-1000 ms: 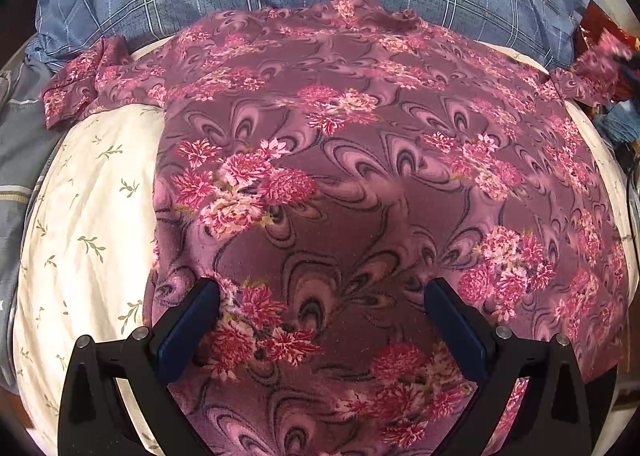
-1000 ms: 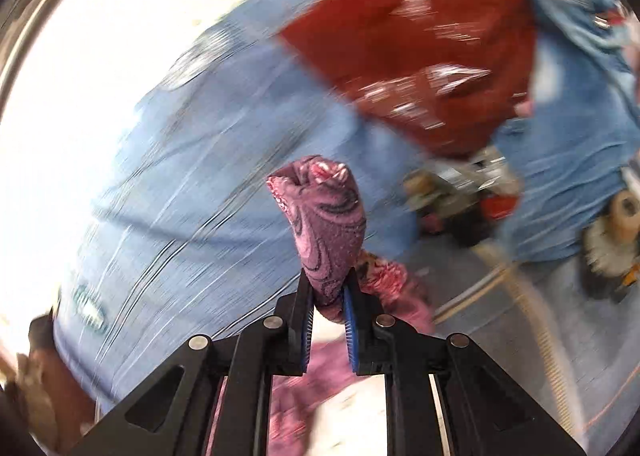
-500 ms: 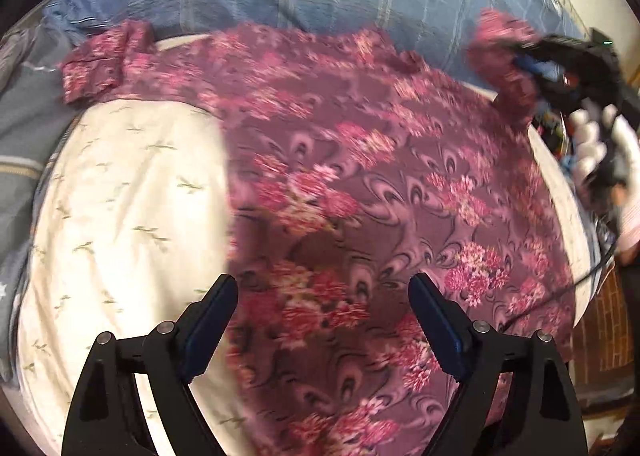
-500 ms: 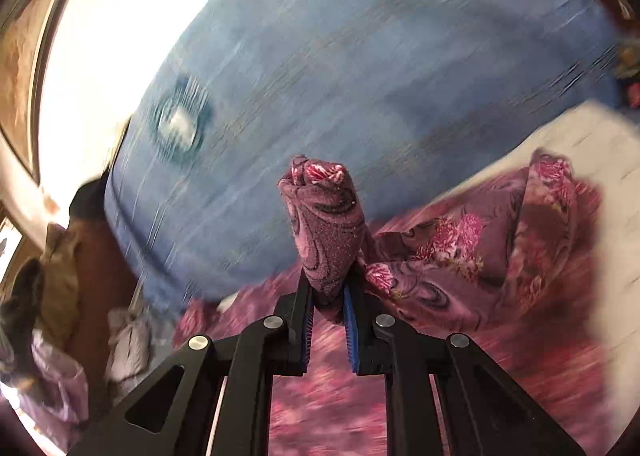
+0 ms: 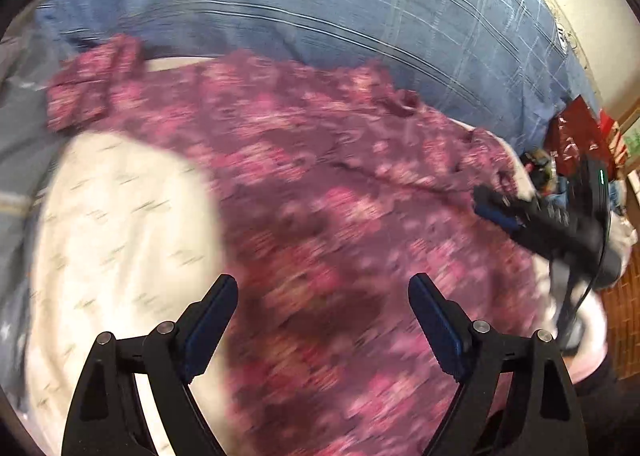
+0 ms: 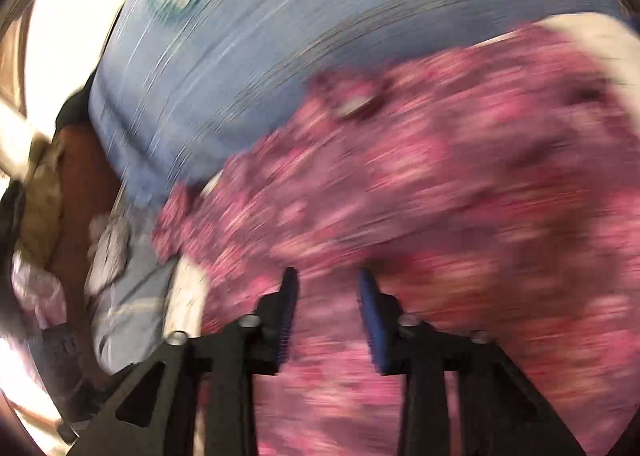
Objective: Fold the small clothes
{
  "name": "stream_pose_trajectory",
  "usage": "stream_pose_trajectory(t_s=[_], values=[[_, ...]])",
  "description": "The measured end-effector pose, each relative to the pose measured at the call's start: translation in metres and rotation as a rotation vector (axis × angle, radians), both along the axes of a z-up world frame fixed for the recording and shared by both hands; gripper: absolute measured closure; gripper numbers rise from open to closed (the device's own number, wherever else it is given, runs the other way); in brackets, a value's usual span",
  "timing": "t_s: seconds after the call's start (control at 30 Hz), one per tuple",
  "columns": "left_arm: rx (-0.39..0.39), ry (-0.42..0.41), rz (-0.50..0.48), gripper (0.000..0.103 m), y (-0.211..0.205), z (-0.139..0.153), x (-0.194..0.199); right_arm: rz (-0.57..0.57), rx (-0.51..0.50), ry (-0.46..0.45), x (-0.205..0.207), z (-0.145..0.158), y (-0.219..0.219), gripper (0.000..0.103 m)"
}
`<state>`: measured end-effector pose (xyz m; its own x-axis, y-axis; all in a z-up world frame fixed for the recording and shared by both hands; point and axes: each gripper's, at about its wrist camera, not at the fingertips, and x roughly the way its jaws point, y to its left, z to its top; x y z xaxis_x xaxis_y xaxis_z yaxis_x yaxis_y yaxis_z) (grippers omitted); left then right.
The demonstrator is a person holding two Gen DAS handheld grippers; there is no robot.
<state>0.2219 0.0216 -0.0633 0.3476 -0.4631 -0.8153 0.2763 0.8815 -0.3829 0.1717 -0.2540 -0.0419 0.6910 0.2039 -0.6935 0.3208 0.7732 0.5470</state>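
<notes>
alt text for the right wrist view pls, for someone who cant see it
The right gripper hangs open just above a pink and maroon floral garment, nothing between its blue pads after just opening. A blue plaid blanket lies beyond it, and the whole picture is motion-blurred.

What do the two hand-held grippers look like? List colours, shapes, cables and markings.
The left hand-held gripper has black angular plastic arms with triangular cut-outs, silver screws and two fingers with dark blue ribbed pads. The right hand-held gripper is built the same. Seen from the left wrist, its black body carries a small green light and a black cable.
</notes>
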Motion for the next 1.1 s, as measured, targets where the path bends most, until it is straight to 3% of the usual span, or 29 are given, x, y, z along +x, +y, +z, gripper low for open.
stream_pose_trajectory(t_s=[0.13, 0.17, 0.23, 0.37, 0.47, 0.5, 0.53, 0.57, 0.63, 0.73, 0.77, 0.8, 0.83, 0.9, 1.03, 1.1], values=[[-0.038, 0.062, -0.021, 0.016, -0.043, -0.008, 0.045, -0.114, 0.057, 0.010, -0.042, -0.027, -0.064, 0.059], [-0.054, 0.091, -0.005, 0.016, -0.053, -0.013, 0.058, -0.106, 0.103, -0.030, -0.050, -0.037, -0.073, 0.064], [-0.094, 0.163, 0.011, 0.016, -0.066, -0.025, 0.074, -0.085, 0.136, -0.116, -0.060, -0.043, -0.077, 0.065], [-0.131, 0.260, 0.047, 0.016, -0.097, -0.046, 0.103, -0.038, -0.051, -0.207, -0.065, -0.044, -0.053, 0.063], [-0.108, 0.311, 0.060, 0.020, -0.120, -0.061, 0.118, -0.012, -0.083, -0.210, -0.063, -0.039, -0.046, 0.055], [-0.099, 0.317, 0.056, 0.041, -0.127, -0.063, 0.122, -0.011, -0.076, -0.219, -0.063, -0.040, -0.044, 0.055], [-0.076, 0.319, 0.043, 0.078, -0.135, -0.062, 0.128, -0.010, -0.060, -0.232, -0.065, -0.041, -0.047, 0.055], [-0.068, 0.345, 0.004, 0.097, -0.144, -0.059, 0.139, -0.009, -0.048, -0.241, -0.069, -0.040, -0.052, 0.055], [-0.104, 0.350, 0.033, 0.098, -0.147, -0.043, 0.160, -0.008, -0.037, -0.255, -0.070, -0.041, -0.053, 0.055], [-0.110, 0.229, 0.170, 0.098, -0.136, 0.000, 0.198, -0.003, -0.051, -0.253, -0.069, -0.040, -0.049, 0.055], [-0.089, 0.206, 0.236, 0.097, -0.130, 0.010, 0.213, -0.003, -0.051, -0.254, -0.069, -0.039, -0.049, 0.055], [-0.080, 0.200, 0.270, 0.089, -0.125, 0.015, 0.223, -0.003, -0.048, -0.257, -0.069, -0.039, -0.050, 0.055], [-0.067, 0.207, 0.292, 0.075, -0.119, 0.016, 0.235, -0.003, -0.046, -0.259, -0.070, -0.039, -0.050, 0.055], [-0.043, 0.233, 0.327, 0.060, -0.105, 0.013, 0.246, -0.002, -0.046, -0.262, -0.072, -0.040, -0.050, 0.055], [-0.048, 0.207, 0.357, 0.049, -0.073, 0.002, 0.236, 0.000, -0.043, -0.265, -0.073, -0.041, -0.050, 0.055], [-0.077, 0.234, 0.350, 0.049, -0.062, -0.013, 0.222, 0.002, -0.044, -0.265, -0.073, -0.041, -0.050, 0.054]])
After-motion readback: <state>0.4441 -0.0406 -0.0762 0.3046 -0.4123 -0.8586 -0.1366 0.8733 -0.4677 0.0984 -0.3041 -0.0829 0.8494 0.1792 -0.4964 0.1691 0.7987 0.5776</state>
